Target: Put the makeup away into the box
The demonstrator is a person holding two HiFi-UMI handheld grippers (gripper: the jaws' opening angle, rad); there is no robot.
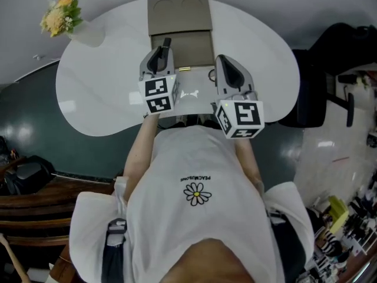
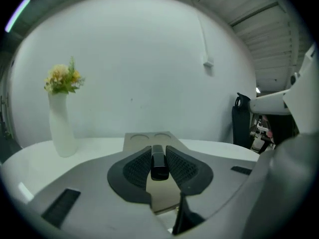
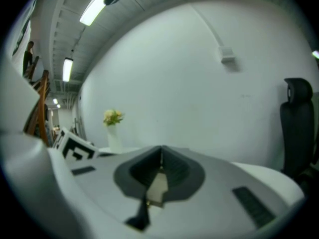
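Note:
A beige box (image 1: 181, 47) lies on the white table (image 1: 100, 93) with its lid (image 1: 179, 9) folded back on the far side. My left gripper (image 1: 165, 45) hangs over the box's left part, shut on a small black makeup tube (image 1: 166, 42). In the left gripper view the tube (image 2: 158, 165) stands clamped between the ribbed pads (image 2: 137, 167), with the box (image 2: 148, 139) just beyond. My right gripper (image 1: 221, 61) sits beside the box's right edge. Its jaws (image 3: 161, 158) meet at the tips with nothing between them.
A small gold item (image 1: 184, 69) lies on the table at the box's near edge. A white vase with flowers (image 1: 82, 33) stands far left near the table rim. A black office chair (image 1: 321, 81) stands right of the table.

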